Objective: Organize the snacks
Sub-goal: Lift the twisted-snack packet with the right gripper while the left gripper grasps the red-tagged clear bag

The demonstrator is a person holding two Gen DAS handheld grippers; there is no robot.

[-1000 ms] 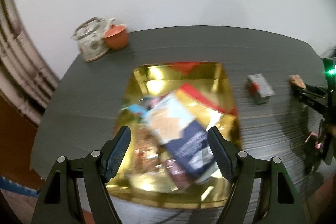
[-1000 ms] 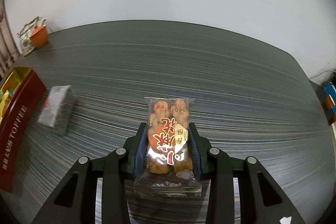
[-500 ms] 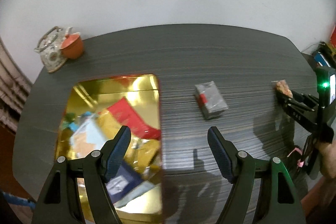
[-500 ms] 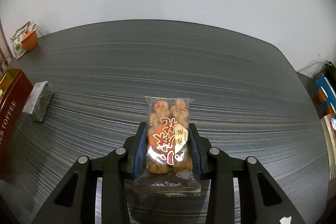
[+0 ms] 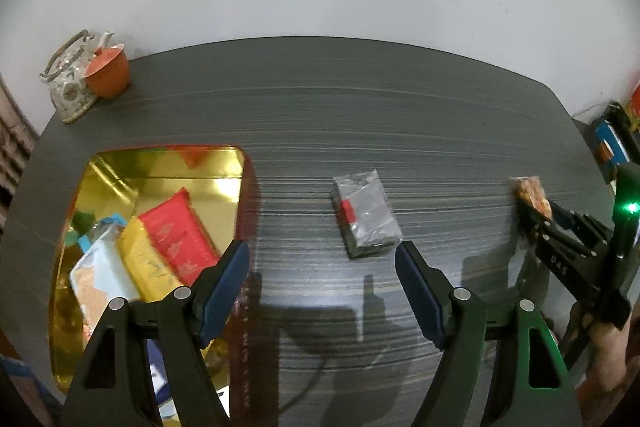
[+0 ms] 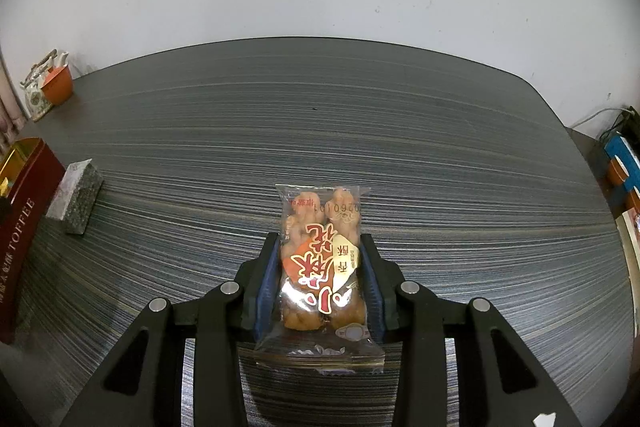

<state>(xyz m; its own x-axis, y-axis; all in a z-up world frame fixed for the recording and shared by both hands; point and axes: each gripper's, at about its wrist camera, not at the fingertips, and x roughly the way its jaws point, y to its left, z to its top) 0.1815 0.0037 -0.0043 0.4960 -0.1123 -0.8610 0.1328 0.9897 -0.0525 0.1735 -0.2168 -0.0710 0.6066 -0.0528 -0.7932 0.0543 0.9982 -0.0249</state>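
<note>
Your right gripper [image 6: 320,267] jaws clamp the clear fried-twist snack packet [image 6: 322,267], while your left gripper [image 5: 322,259] jaws gape wide just short of the silver-wrapped dark block [image 5: 366,215].

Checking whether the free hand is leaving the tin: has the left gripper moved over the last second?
Yes. The left gripper has swung right: the gold tin, earlier centred between its fingers, now lies left, and the grey packet sits just ahead.
</note>
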